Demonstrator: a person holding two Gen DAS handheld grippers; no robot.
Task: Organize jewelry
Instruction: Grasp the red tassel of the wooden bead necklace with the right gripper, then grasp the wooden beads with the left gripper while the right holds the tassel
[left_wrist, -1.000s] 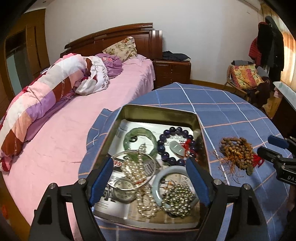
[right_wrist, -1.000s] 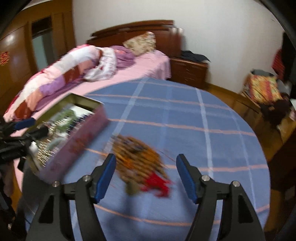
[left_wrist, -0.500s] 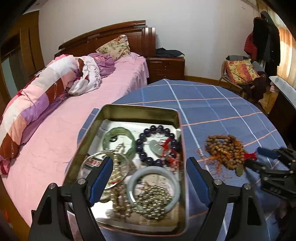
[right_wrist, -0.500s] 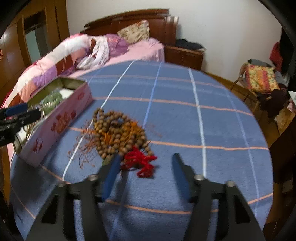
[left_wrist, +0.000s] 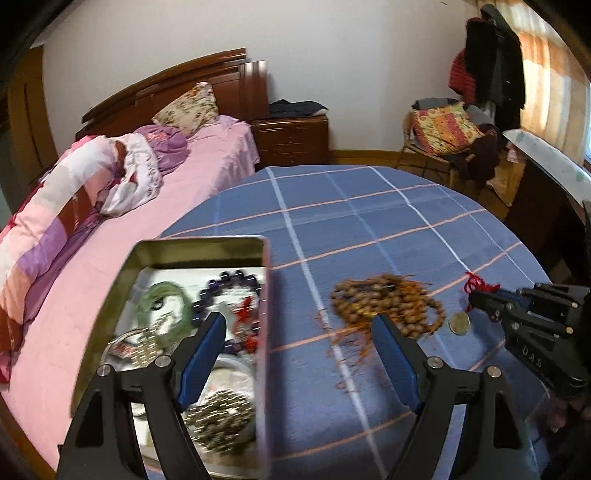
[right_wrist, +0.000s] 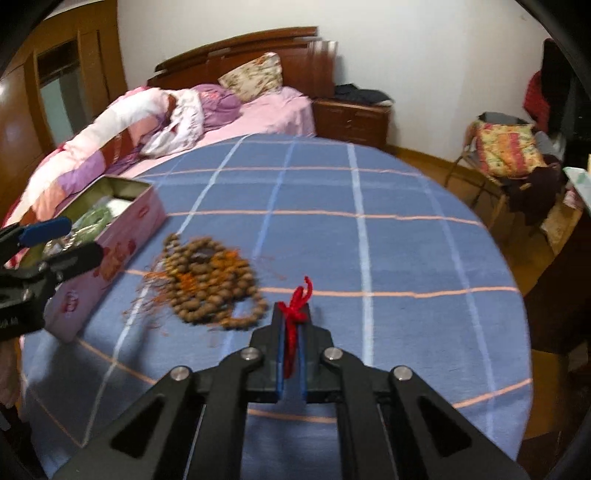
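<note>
right claw (right_wrist: 291, 332): clenched on red cord (right_wrist: 295, 310), to drag beads (right_wrist: 212, 280) toward tin (right_wrist: 122, 225)
left claw (left_wrist: 299, 350): released, idle, lower centre

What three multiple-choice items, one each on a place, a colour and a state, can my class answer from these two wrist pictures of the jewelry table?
1. Where do the wooden beads lie?
A. inside the tin
B. on the blue cloth beside the tin
C. on the bed

2. What colour is the cord in the right gripper?
A. red
B. green
C. white

3. How is the left gripper?
A. shut on a bangle
B. shut on the cord
C. open, holding nothing

Answers: 1 B, the beads rest on the tablecloth right of the tin. 2 A, red cord shows between the shut fingers. 3 C, its fingers stand wide apart.
</note>
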